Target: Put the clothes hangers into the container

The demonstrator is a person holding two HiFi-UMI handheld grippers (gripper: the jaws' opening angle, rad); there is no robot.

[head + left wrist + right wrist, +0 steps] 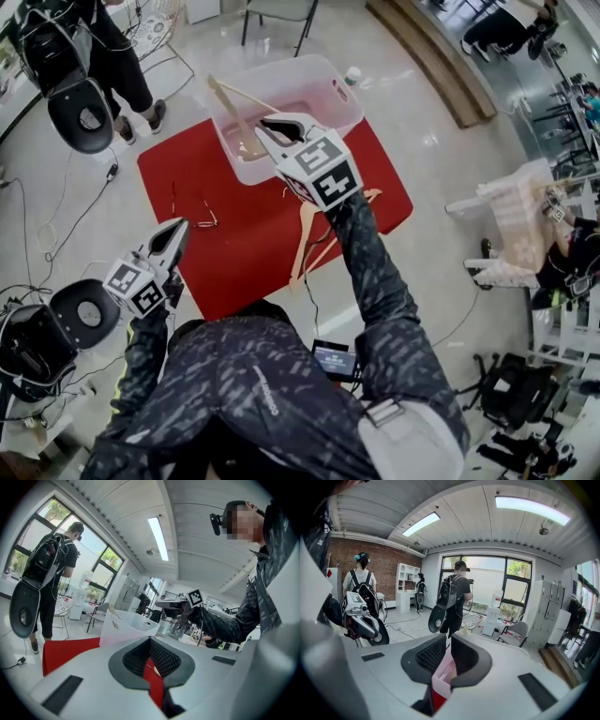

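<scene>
Risk number one is the hanger getting dropped or snagged. It is pinched right at the tip of the right claw, whose jaws are closed down to a narrow slit on what looks like a thin wooden bar, so not much is gripped. The hanger is held over the bin, with one end poking up past the rim and the rest down inside, as far as can be judged. If it is released while tilted like that, it could be left propped on the rim or tipped back out onto the mat. The bin looks light, so it could also be shoved along if the wood gets caught on a wall

Left claw is held well apart from all that, low over the mat's near edge. Its jaws are spread in a V with nothing between them, and only red mat is seen through the gap

More hangers are lying on the mat under the right arm. They are overlapped, so two could get hooked together when one is lifted

Materials: the hangers are pale smooth wood, angular and rigid. The bin is translucent pinkish plastic, rectangular, with rounded corners and thin walls. The mat is flat, matte red and soft-looking. The floor is glossy, so anything dropped there could be sent sliding
</scene>
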